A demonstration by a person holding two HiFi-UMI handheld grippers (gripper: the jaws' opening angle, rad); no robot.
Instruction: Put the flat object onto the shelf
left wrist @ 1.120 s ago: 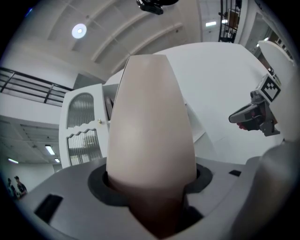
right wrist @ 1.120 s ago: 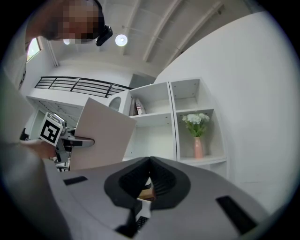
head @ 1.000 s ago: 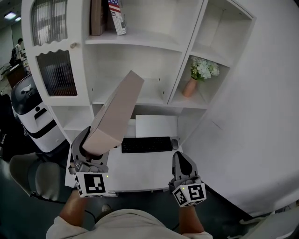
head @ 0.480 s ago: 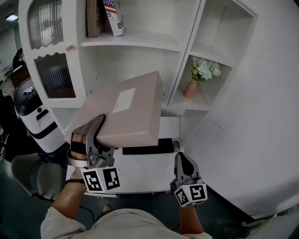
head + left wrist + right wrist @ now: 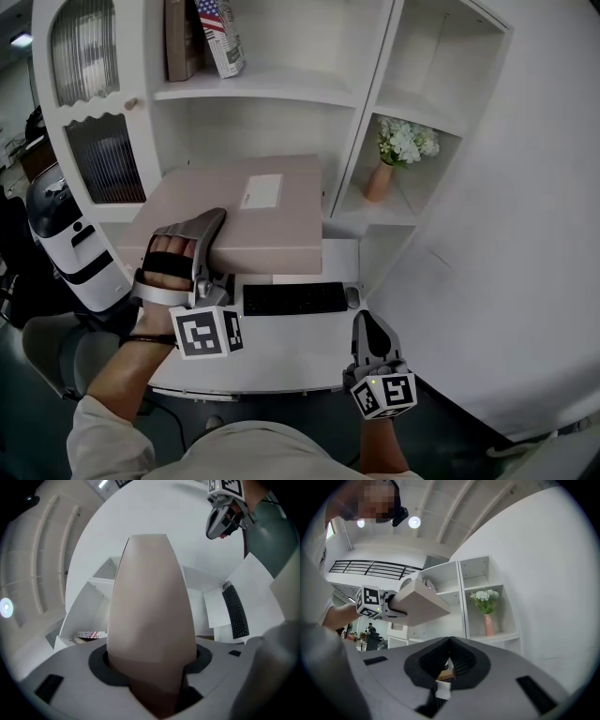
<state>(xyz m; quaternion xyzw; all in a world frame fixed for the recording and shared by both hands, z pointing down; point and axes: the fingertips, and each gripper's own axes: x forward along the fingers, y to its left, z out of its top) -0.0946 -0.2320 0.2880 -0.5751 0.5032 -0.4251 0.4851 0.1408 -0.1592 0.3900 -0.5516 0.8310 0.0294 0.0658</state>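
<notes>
Head view: left hand-held gripper [image 5: 209, 246] is clamped on the near edge of the flat beige box [image 5: 258, 211], held level at frame centre before the white shelf unit [image 5: 281, 86], above the worktop [image 5: 281, 349]; right hand-held gripper [image 5: 367, 324], lower right, jaws together, empty.

The flat box [image 5: 253, 211] in my left tongs [image 5: 217, 246] is a dusty pinkish beige, with one white label [image 5: 262, 190] on its top face. My left tongs and my right tongs [image 5: 367, 321] are both pale grey with darker grey pads. Their marker cubes [image 5: 206, 331] show black squares on white. The shelf [image 5: 272, 86] is white, and so is the surface [image 5: 281, 352]. The keyboard [image 5: 293, 298] is black. The vase [image 5: 379, 178] is terracotta, its flowers [image 5: 406, 141] white over green. One book [image 5: 217, 33] has red and white stripes beside a blue patch.
</notes>
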